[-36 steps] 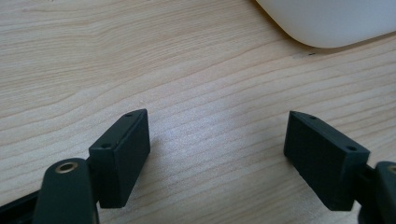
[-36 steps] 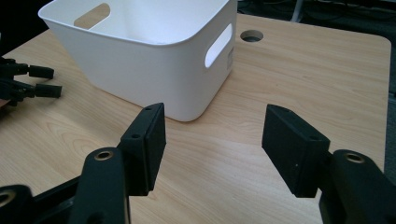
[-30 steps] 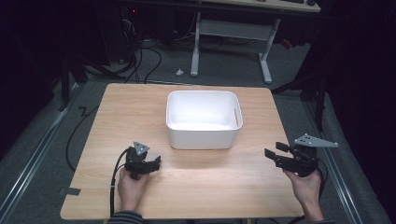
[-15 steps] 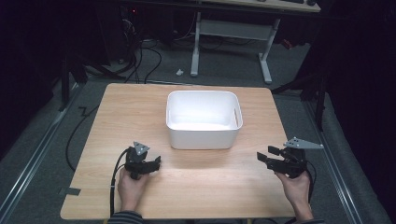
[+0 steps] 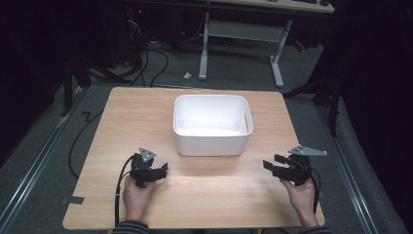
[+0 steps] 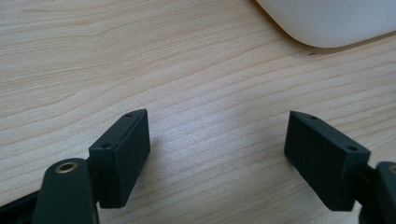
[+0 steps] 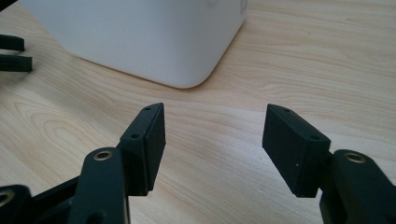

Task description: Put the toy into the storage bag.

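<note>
A white plastic bin point(image 5: 212, 144) stands in the middle of the wooden table point(image 5: 219, 195), and nothing shows inside it. My left gripper point(image 5: 161, 170) rests low over the table near the front left, held by a hand, jaws open and empty. In the left gripper view point(image 6: 217, 121) bare wood lies between the jaws and a corner of the bin point(image 6: 327, 18) sits at the top right. My right gripper point(image 5: 272, 163) is at the front right, pointing left toward the bin, open with nothing between its jaws point(image 7: 215, 112). The bin's corner point(image 7: 140, 32) is just ahead of it.
The left gripper's jaws point(image 7: 11, 53) show at the far left edge of the right gripper view. A cable point(image 5: 119, 190) trails from the left gripper off the table's front. Beyond the table stand a desk frame point(image 5: 241, 44) and floor cables point(image 5: 156, 58).
My right gripper has come down and shifted left, closer to the table and the bin. The left gripper has stayed put.
</note>
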Demonstrator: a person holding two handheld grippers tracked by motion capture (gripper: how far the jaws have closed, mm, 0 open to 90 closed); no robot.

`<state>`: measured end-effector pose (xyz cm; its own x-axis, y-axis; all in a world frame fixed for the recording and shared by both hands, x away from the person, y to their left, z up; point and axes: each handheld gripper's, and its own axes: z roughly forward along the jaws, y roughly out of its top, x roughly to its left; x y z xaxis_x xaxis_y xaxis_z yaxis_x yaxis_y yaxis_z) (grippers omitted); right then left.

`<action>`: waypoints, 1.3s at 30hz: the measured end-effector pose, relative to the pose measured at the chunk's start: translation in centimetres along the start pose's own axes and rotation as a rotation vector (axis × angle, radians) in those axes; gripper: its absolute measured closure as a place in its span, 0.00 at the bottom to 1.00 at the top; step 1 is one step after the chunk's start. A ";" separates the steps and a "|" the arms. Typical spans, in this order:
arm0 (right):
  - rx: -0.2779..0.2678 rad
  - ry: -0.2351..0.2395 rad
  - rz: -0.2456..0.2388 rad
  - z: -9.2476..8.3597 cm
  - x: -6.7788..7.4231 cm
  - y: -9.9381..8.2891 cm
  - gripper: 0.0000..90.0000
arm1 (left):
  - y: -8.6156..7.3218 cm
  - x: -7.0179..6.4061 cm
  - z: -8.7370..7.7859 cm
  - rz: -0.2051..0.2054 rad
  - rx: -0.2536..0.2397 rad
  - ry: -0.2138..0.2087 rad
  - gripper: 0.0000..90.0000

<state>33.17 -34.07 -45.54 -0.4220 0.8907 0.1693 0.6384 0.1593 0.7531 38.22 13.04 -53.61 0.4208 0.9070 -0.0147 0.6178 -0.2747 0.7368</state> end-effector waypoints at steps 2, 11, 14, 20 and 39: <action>0.003 -0.001 0.000 0.3 0.0 -0.1 0.44 | 0.0 0.0 0.0 0.000 0.000 0.000 0.25; 0.037 -0.021 0.004 2.2 -0.3 -0.8 0.44 | 0.0 0.0 0.0 0.000 0.000 0.000 0.25; 0.047 -0.028 0.009 2.5 -0.3 -1.0 0.44 | 0.0 0.0 0.0 0.000 0.000 0.000 0.25; 0.082 -0.075 -0.004 3.9 -0.5 -1.7 0.43 | 0.0 0.0 0.0 0.000 0.000 0.000 0.25; 0.053 -0.212 -0.061 7.0 -0.9 -3.9 0.35 | 0.0 0.0 0.0 -0.001 -0.001 0.001 0.25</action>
<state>35.55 -32.49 -53.05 -0.3195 0.9474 -0.0172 0.6512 0.2327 0.7223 38.20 13.02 -53.62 0.4195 0.9077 -0.0147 0.6177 -0.2735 0.7373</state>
